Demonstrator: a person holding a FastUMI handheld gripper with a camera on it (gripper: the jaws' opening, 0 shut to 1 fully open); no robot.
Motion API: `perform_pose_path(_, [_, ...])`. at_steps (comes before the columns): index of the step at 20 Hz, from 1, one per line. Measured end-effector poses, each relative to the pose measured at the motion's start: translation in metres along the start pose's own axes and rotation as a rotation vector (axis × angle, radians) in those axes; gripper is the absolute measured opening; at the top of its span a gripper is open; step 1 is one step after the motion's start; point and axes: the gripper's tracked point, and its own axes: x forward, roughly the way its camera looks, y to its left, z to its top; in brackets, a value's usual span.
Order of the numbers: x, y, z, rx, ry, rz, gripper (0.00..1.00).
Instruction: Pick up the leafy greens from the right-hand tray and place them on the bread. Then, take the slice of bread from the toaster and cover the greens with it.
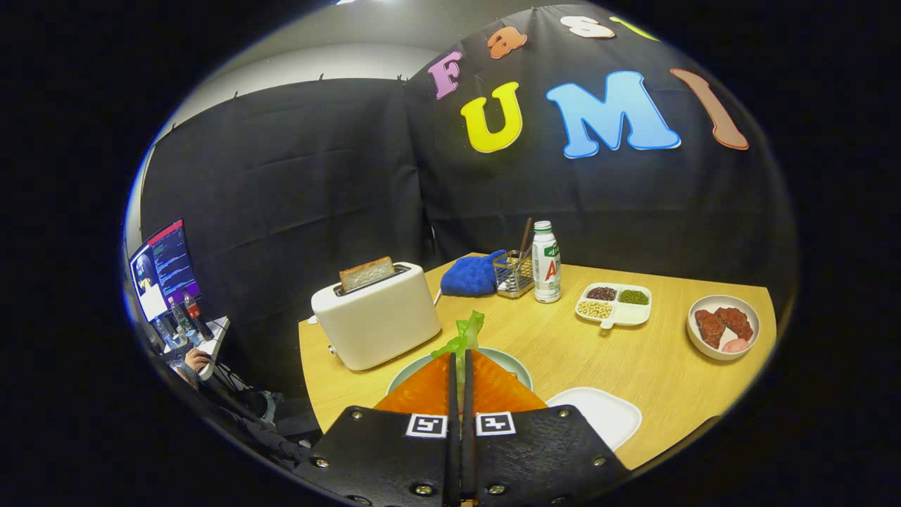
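Leafy greens point(466, 336), pale and crinkled, pinched upright at the tips of the gripper point(458, 362), fingers drawn narrow with only a thin slit between them and both pressing on the leaves. Held above a round plate point(519, 367) just ahead of the fingers, with most of the plate hidden behind them; whether bread lies on it cannot be told. At 10 o'clock from the greens, a white toaster point(376, 318) with one browned slice of bread point(367, 273) standing out of its slot. At 4 o'clock, a white tray point(604, 417), partly cut off by the gripper body. At 1 o'clock, near the far table edge, a blue cloth point(472, 275), a wire caddy point(513, 273) with a handle of some utensil sticking up, too small to identify, and a white bottle point(545, 262). At 2 o'clock, a divided dish point(614, 304) with three kinds of small grains or beans. At 3 o'clock, a bowl point(723, 327) holding reddish pieces, kind unclear. All on a wooden table point(647, 359). Far off at 9 o'clock, a lit monitor point(163, 267) and a person's hand point(197, 361) at a desk, blurred.
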Motion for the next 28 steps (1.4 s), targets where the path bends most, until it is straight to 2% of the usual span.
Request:
perform_pose_path(6, [0.028,-0.003,-0.028,0.048,0.063,0.024,0.01])
perform_pose_path(10, [0.035,-0.018,-0.049,0.059,0.106,-0.016,0.01])
perform_pose_path(14, [0.035,-0.025,-0.065,0.005,0.146,-0.063,0.01])
perform_pose_path(15, [0.036,-0.029,-0.067,-0.013,0.162,-0.087,0.02])
perform_pose_path(18, [0.035,-0.042,-0.071,-0.07,0.175,-0.168,0.17])
perform_pose_path(23, [0.025,-0.039,-0.05,-0.121,0.095,-0.266,0.33])
perform_pose_path(25, [0.015,-0.042,-0.03,-0.157,0.024,-0.373,0.39])
perform_pose_path(27, [0.001,-0.044,-0.012,-0.169,-0.046,-0.519,0.4])
perform_pose_path(28, [-0.003,-0.037,-0.005,-0.166,-0.083,-0.557,0.4])
